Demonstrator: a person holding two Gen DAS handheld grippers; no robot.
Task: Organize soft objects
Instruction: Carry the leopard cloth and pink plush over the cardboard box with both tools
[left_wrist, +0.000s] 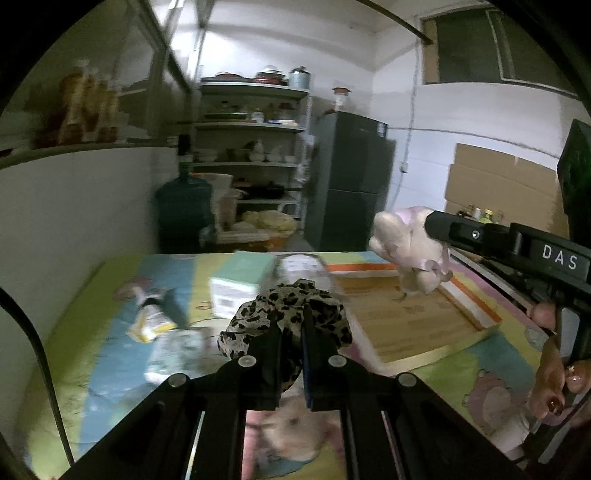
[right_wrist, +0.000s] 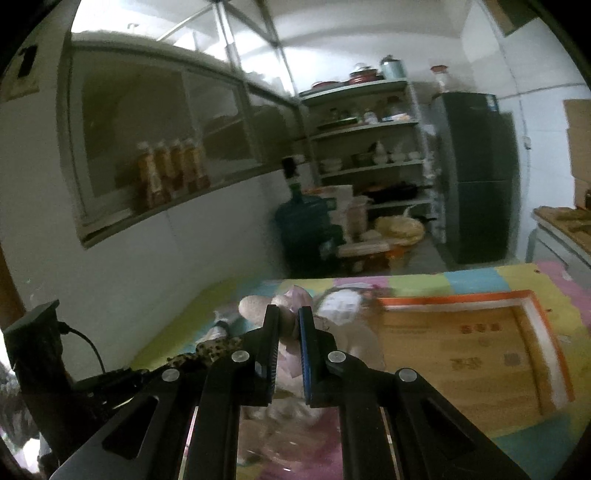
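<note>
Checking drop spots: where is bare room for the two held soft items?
Free: the wooden tray floor, inside its orange rim. Crowded: the colourful mat left of it, with a white-green box, a clear bottle and crumpled packets.

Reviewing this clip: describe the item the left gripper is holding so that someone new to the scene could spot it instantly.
Start at the colourful play mat covering the table, with a wooden tray on its right side. Just left of the tray, held up above the mat in the left gripper, is a ruffled fabric scrunchie. Its black-and-beige leopard print sets it apart from the pale pink plush toy held by the right gripper.
</note>
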